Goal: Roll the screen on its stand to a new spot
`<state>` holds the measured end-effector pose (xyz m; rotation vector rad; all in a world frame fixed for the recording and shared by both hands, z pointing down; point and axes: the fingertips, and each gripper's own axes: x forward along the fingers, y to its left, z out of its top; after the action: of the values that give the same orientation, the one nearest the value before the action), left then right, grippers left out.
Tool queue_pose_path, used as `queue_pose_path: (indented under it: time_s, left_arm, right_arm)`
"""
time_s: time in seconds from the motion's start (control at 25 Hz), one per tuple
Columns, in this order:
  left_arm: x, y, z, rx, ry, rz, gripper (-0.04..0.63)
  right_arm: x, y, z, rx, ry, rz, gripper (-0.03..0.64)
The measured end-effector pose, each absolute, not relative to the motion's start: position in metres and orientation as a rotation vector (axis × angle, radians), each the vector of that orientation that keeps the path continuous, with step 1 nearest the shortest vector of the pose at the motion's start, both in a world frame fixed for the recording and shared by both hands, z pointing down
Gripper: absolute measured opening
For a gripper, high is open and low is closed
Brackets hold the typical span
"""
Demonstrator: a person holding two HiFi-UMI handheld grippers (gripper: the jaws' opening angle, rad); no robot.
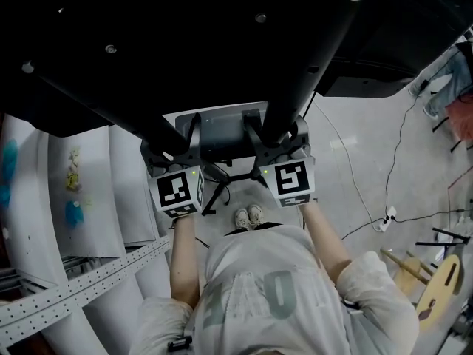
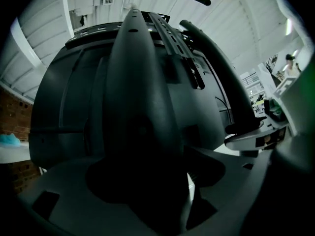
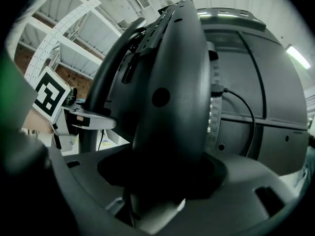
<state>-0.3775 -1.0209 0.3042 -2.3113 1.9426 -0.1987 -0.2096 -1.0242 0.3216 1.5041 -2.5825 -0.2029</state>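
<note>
**Left claw** (image 2: 142, 181): jaws are pressed onto the left bar (image 2: 140, 82) of the stand. The bar fills the gap between them and runs up along the dark back of the screen (image 2: 64, 107).

**Right claw** (image 3: 162, 176): jaws are clamped the same way on the right bar (image 3: 172, 82). The screen's back panel lies just behind this bar, with a black cable (image 3: 246, 102) plugged in beside it.

**Relative position:** in the head view the two claws sit level with each other at about the same height, one on each bar. They are apart, with the person's forearms straight behind them. Each claw is visible at the edge of the other's view.

**Screen:** it is mounted above the claws and tilts over them. It fills the top of the head view as a broad black mass, and both bars slant up into it.

**Below:** the dark legs of the stand (image 1: 222, 180) spread on the pale floor (image 1: 369, 146). They lie just ahead of the person's shoes (image 1: 247, 217).
</note>
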Motion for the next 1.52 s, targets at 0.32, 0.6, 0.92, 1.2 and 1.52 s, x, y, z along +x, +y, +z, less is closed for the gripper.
queue_pose_path:
  time_s: [0.32, 0.6, 0.92, 1.2, 1.52]
  left_arm:
    - [-0.378, -1.026, 0.304, -2.295, 1.932, -0.188, 0.324]
    - [-0.382, -1.024, 0.303, -2.288, 1.994, -0.130, 0.268]
    - [-0.383, -1.015, 0.301, -2.299, 2.007, -0.100, 0.236]
    - [-0.374, -0.983, 0.297, -2.282, 2.007, -0.077, 0.235]
    - [-0.377, -0.962, 0.302, -2.302, 2.023, -0.074, 0.233]
  right_arm:
    - [-0.209, -1.026, 0.323, 1.496, -2.571, -0.188, 0.265]
    - [-0.207, -1.025, 0.323, 1.507, -2.573, -0.188, 0.265]
    - [-0.206, -1.018, 0.321, 1.507, -2.582, -0.191, 0.265]
    - [-0.196, -0.990, 0.318, 1.505, -2.599, -0.206, 0.265]
    - [-0.201, -0.965, 0.319, 1.467, -2.675, -0.222, 0.265]
